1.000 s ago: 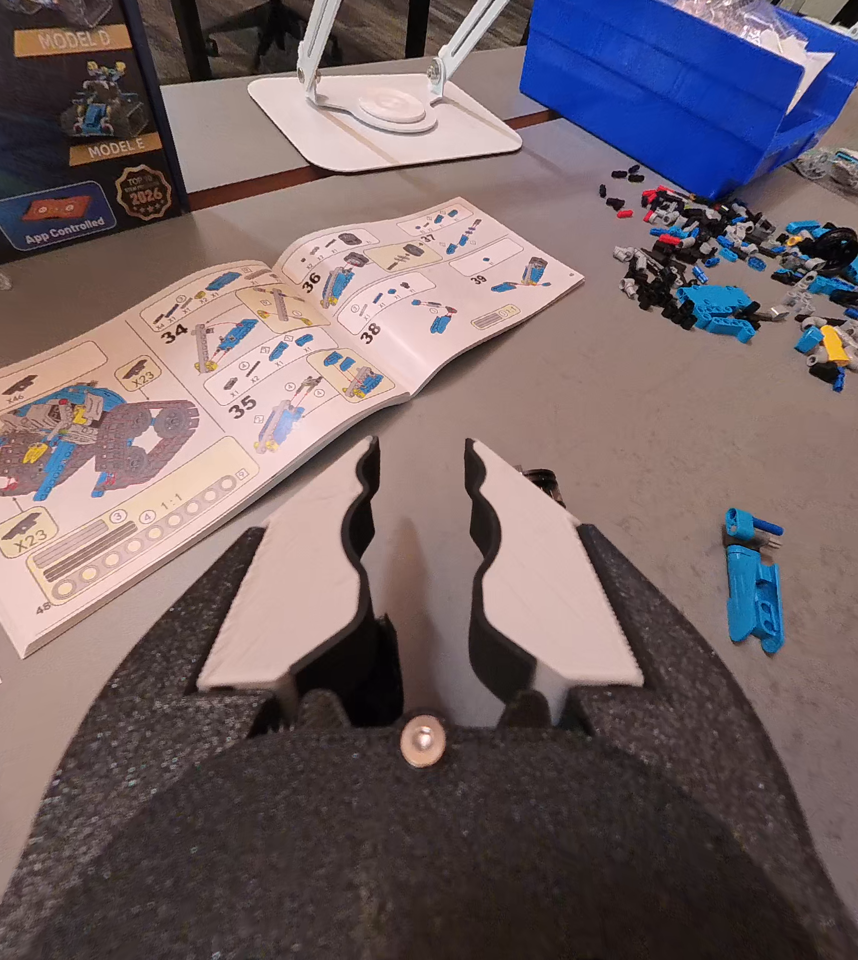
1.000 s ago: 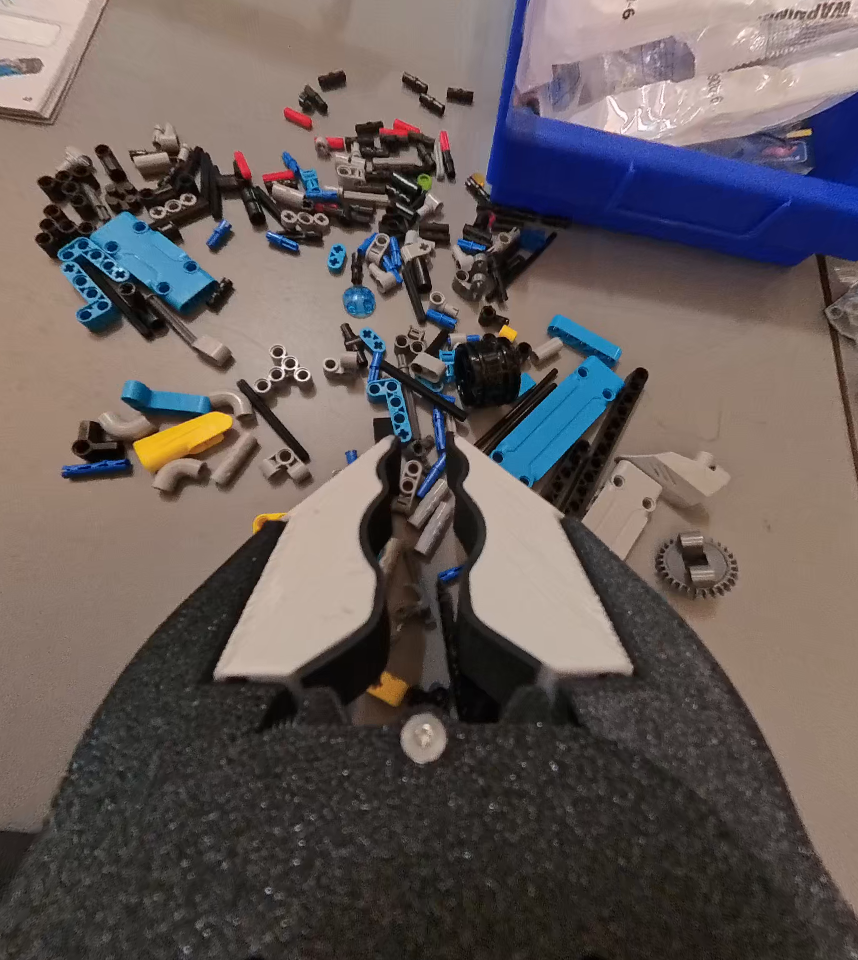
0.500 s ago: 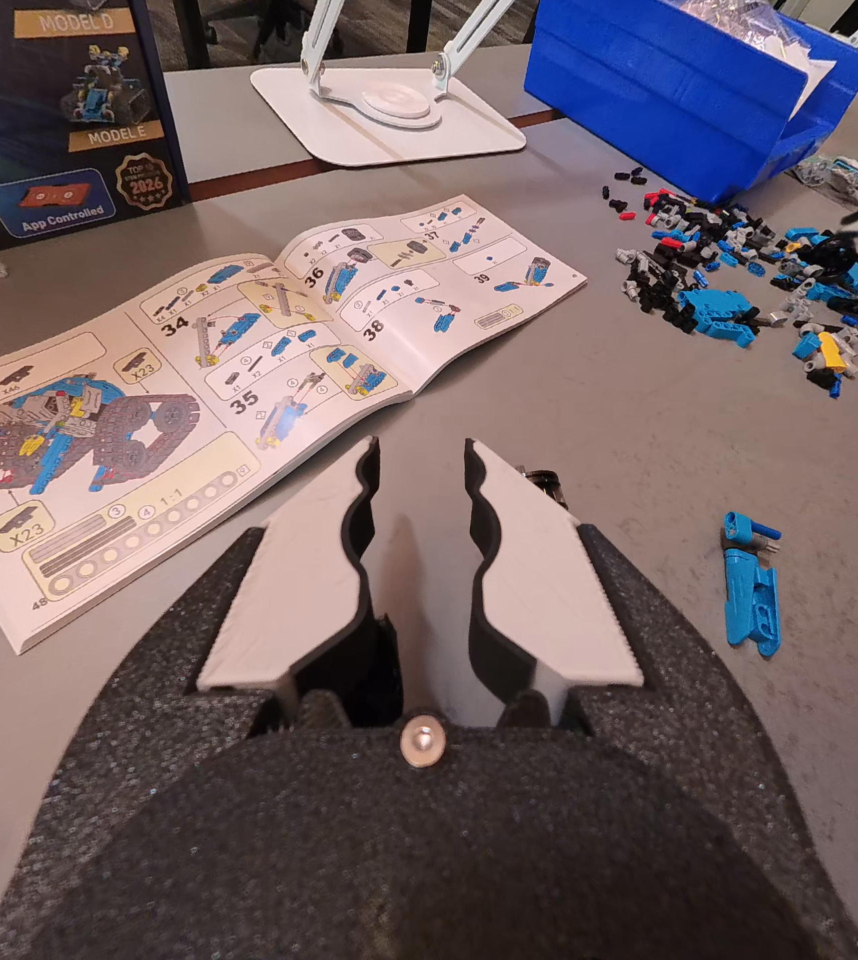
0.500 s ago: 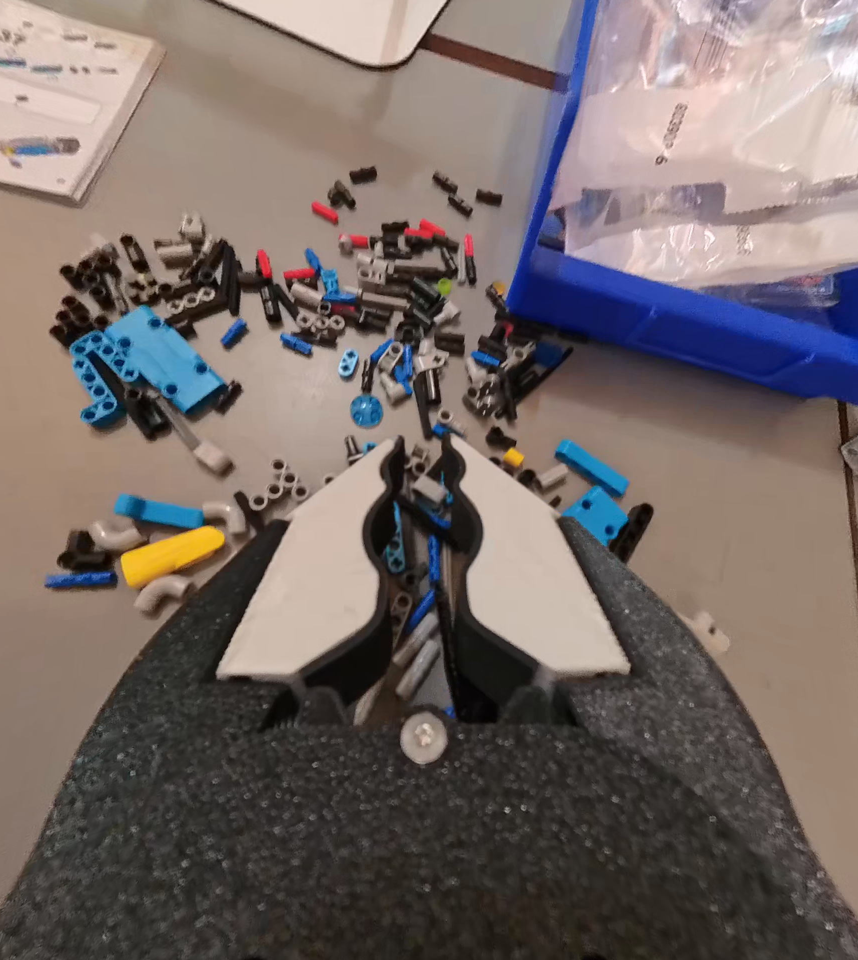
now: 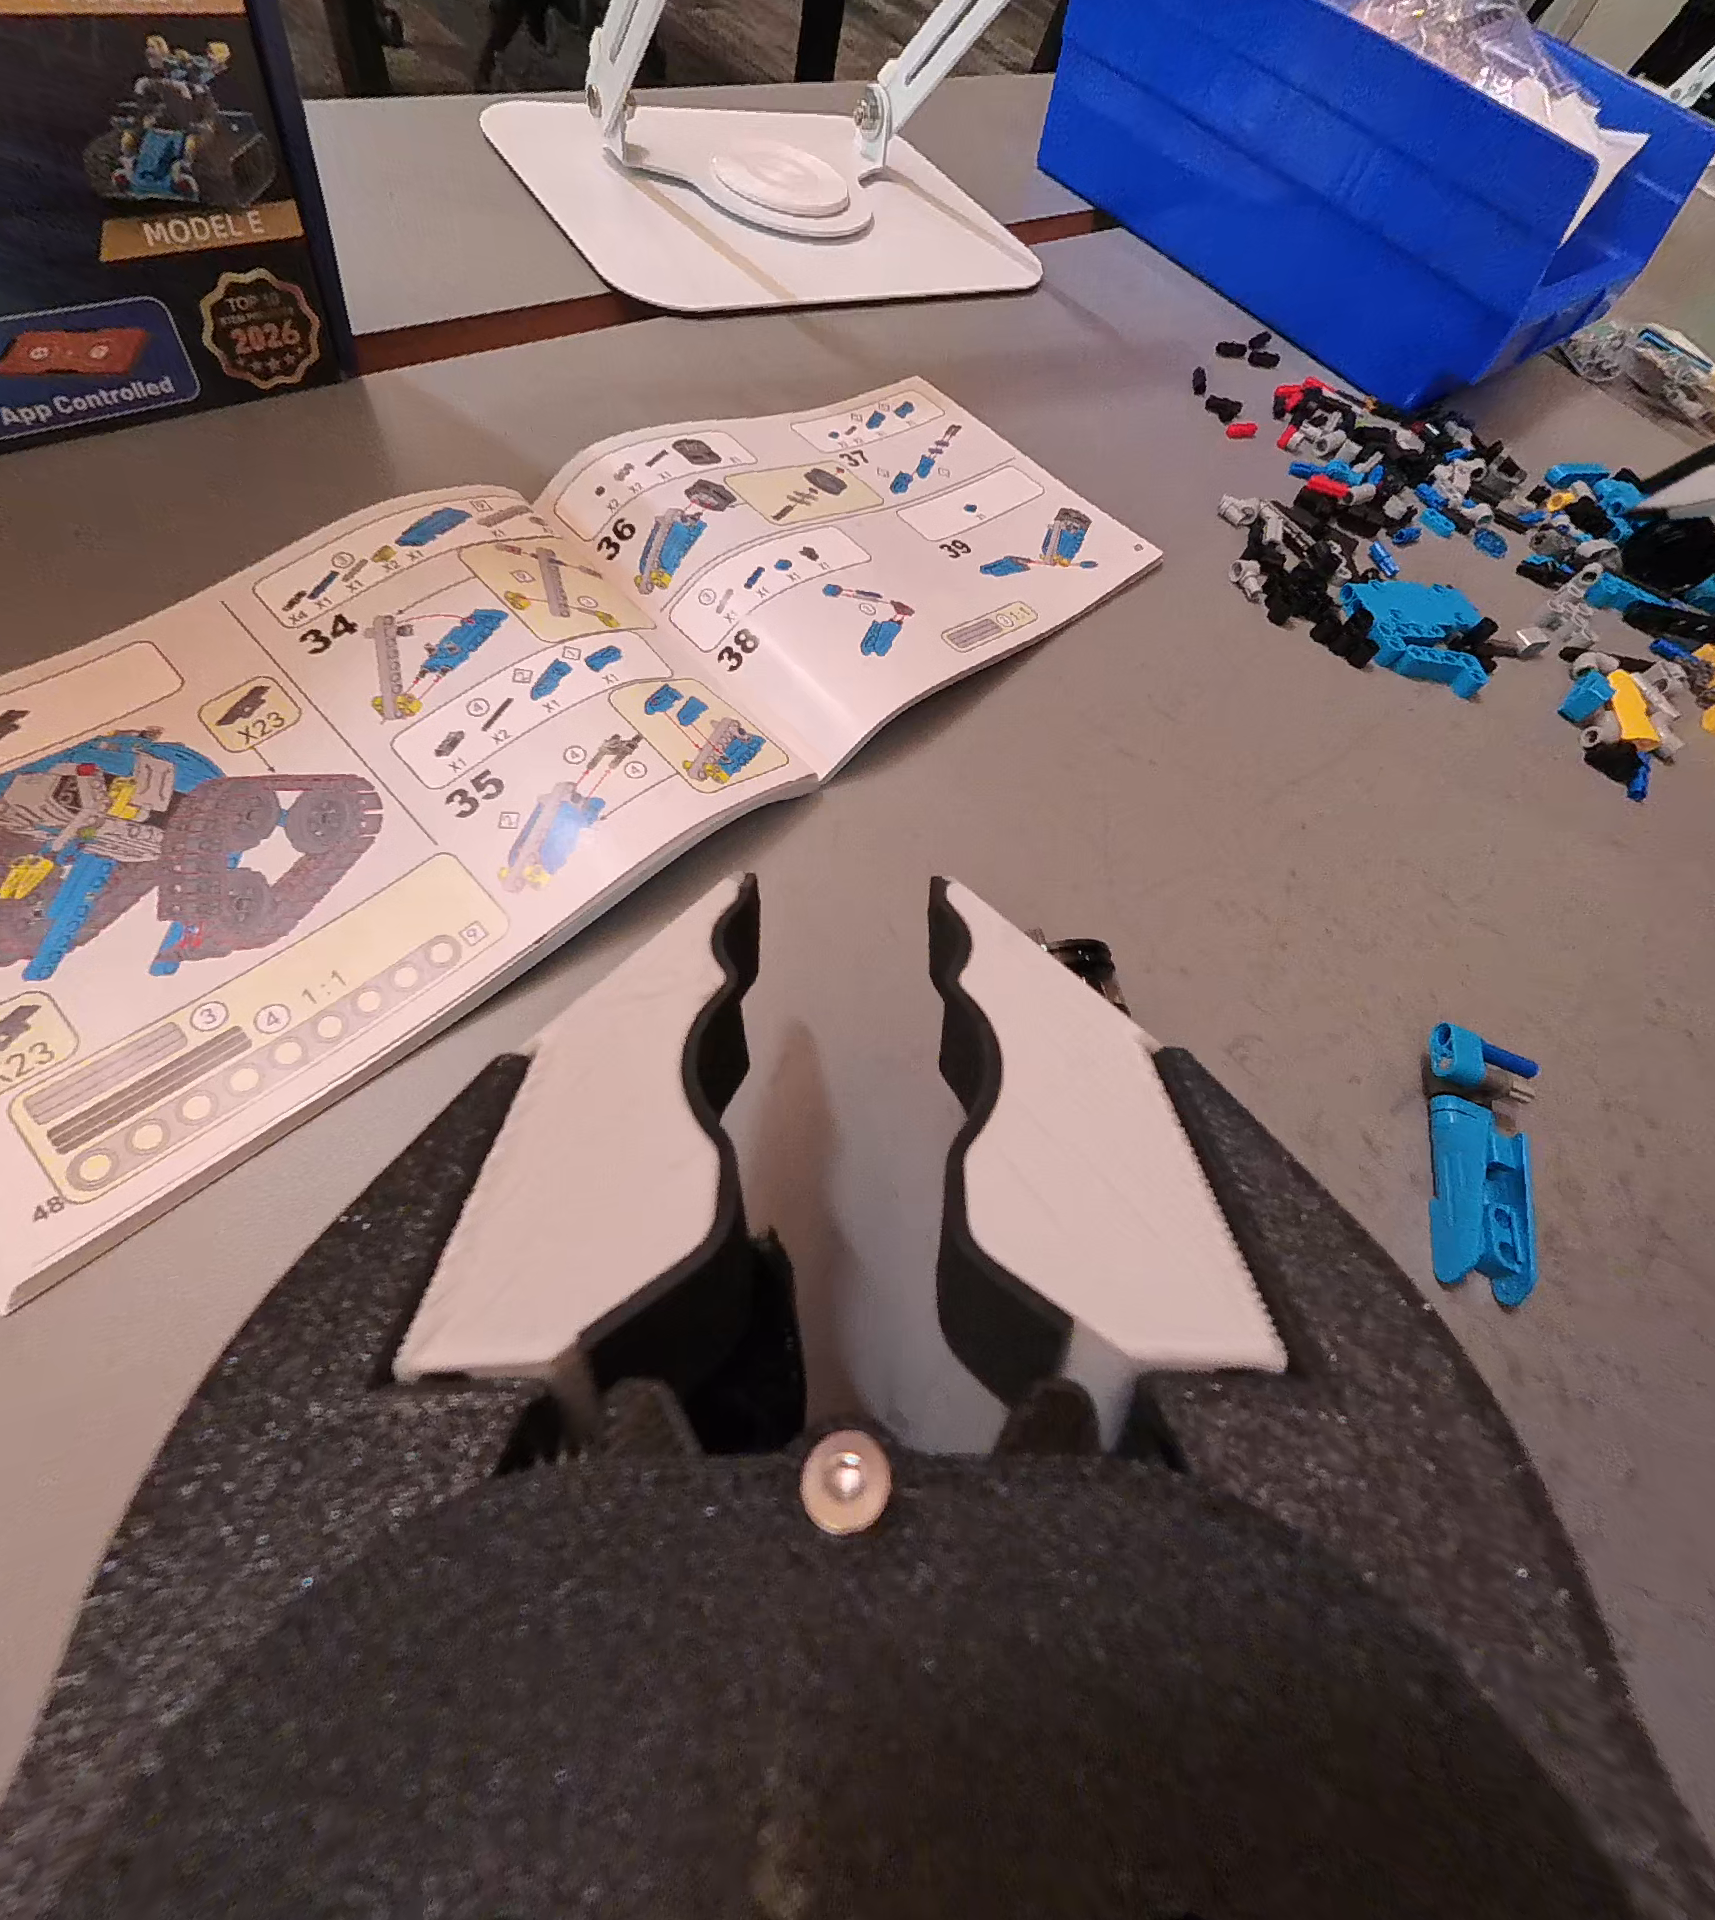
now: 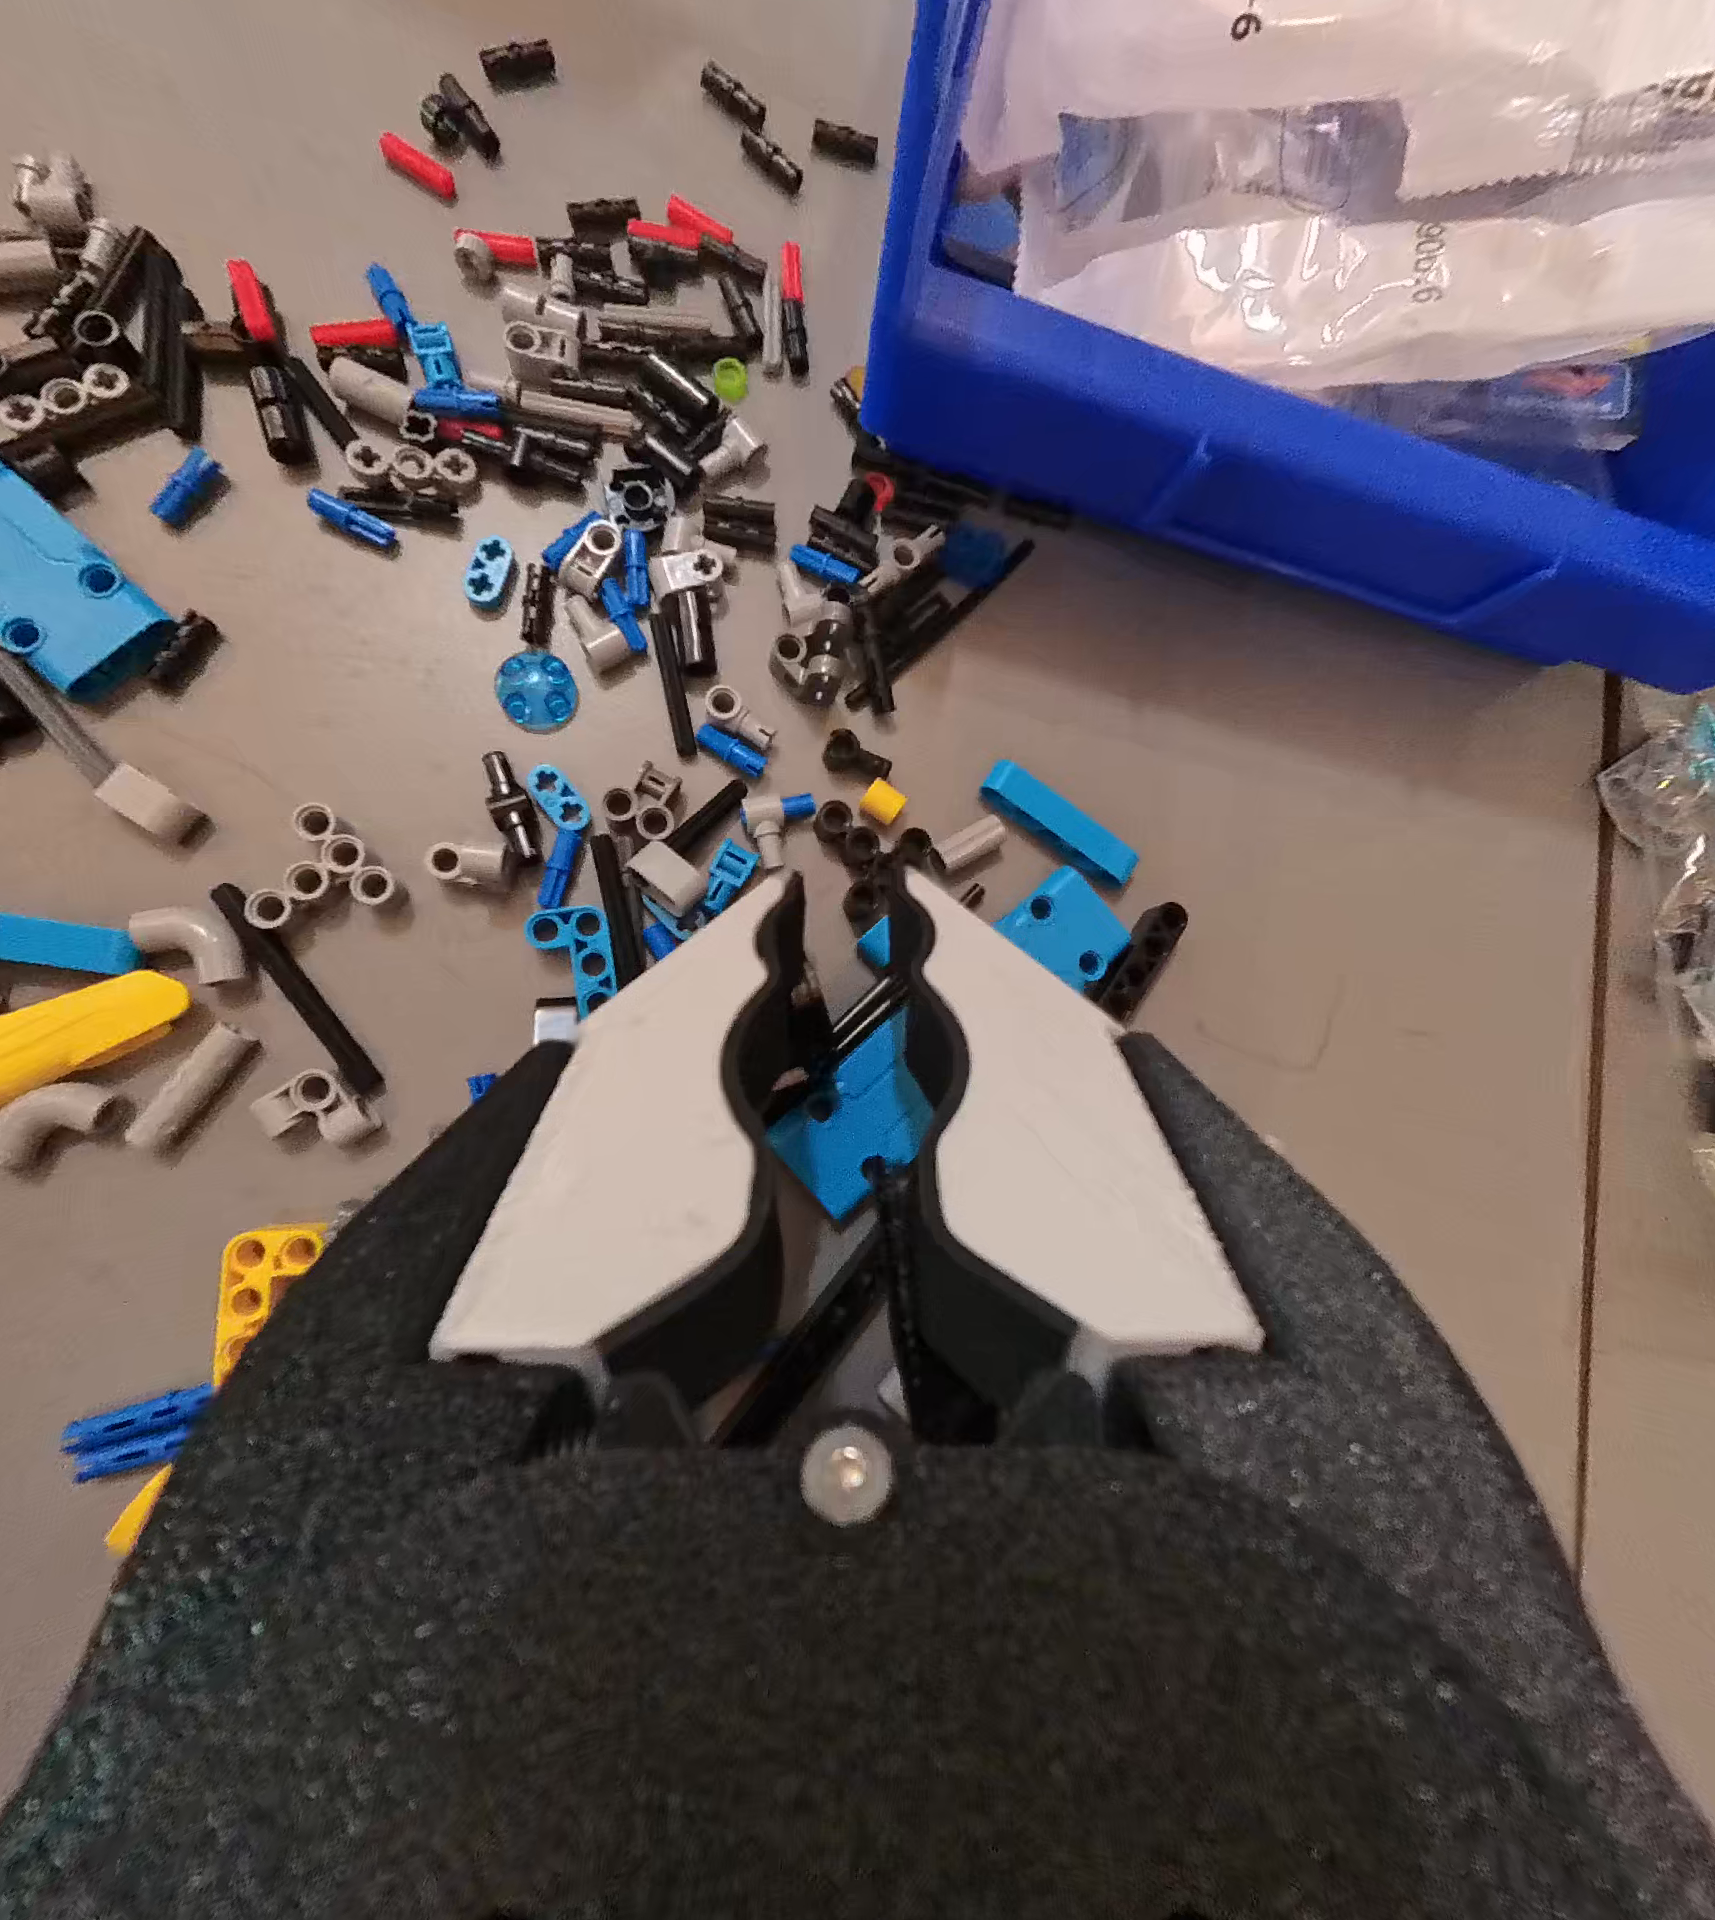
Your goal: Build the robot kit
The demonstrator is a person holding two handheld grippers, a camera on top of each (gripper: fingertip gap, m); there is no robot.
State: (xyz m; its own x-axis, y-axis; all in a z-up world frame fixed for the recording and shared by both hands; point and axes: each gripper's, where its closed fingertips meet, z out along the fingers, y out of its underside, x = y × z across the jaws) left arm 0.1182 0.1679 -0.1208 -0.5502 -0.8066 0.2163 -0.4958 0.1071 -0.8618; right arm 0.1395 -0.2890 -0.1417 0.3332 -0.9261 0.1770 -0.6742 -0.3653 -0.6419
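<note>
Blue bin point(image 6: 1248, 488) holds clear plastic bags point(image 6: 1404, 187); both grippers' fingers point(image 5: 624, 1122) point(image 6: 645, 1132) are parted, holding nothing.

The right gripper point(image 6: 845, 896) covers most of a light-blue panel point(image 6: 858, 1117) and the black rods point(image 6: 811, 1340) under it; whether its fingers touch them cannot be told. A yellow holed piece point(image 6: 255, 1283) is half hidden beside its padding. The blue bin point(image 6: 1300, 488) runs off the top and right edges. In the left wrist view, a small black part point(image 5: 1087, 961) shows only partly behind the left gripper's finger point(image 5: 1071, 1101). The dark box point(image 5: 105, 229) at the table's far left corner is cut off.
</note>
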